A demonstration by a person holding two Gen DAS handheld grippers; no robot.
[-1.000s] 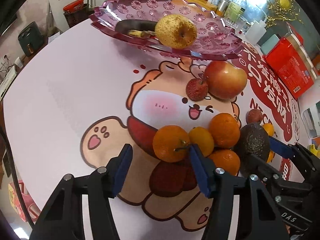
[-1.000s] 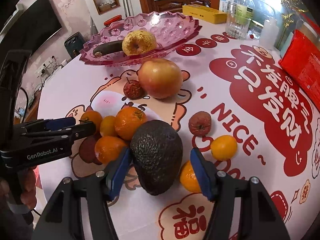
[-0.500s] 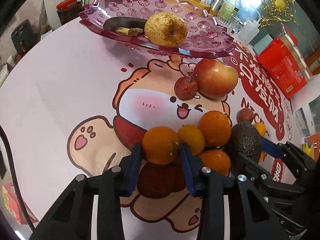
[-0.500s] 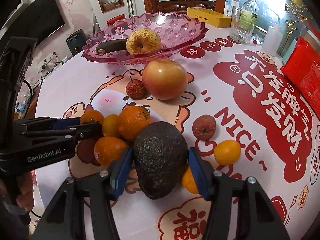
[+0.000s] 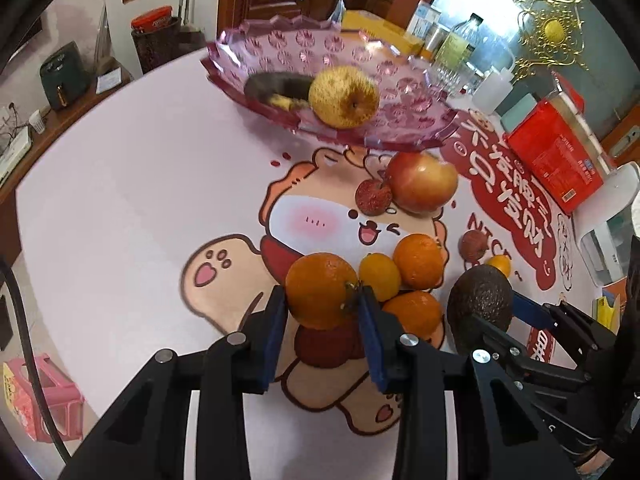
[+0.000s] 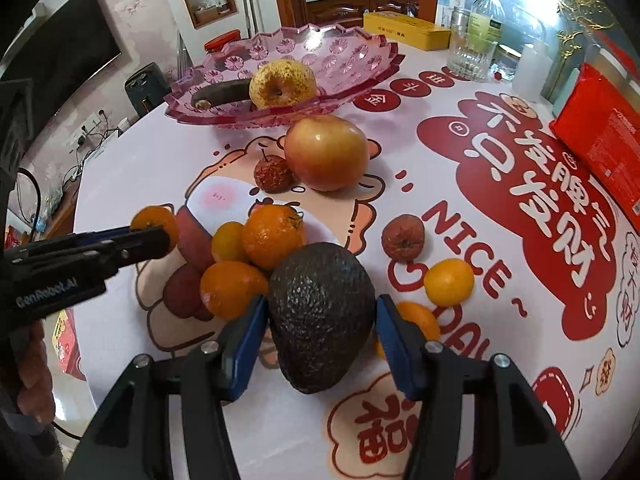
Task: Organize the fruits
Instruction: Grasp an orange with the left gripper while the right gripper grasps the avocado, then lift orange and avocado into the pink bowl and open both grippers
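My left gripper [image 5: 322, 298] has its jaws closing, and both blue pads press on an orange [image 5: 316, 280] held just above the fruit pile. The right wrist view shows that orange [image 6: 154, 220] at the left gripper's [image 6: 160, 240] tip, clear of the pile. My right gripper [image 6: 322, 308] is shut on a dark avocado [image 6: 316, 280] that rests on the cloth. Two more oranges [image 5: 418, 260] and a small yellow citrus [image 5: 378, 276] lie between the grippers. A pink glass fruit dish [image 5: 360, 60] at the back holds a yellow pear [image 5: 344, 96] and a blackened banana [image 5: 276, 84].
A red apple [image 6: 326, 152] and a lychee [image 6: 274, 174] lie in front of the dish. Another lychee [image 6: 402, 238] and a small citrus [image 6: 448, 282] sit right of the avocado. A red box [image 6: 608, 140], a glass [image 6: 470, 56], bottles and a yellow box [image 6: 404, 32] line the far edge.
The left jaws closed onto the orange and raised it off the pile. The right jaws narrowed onto the avocado, which stayed in place.
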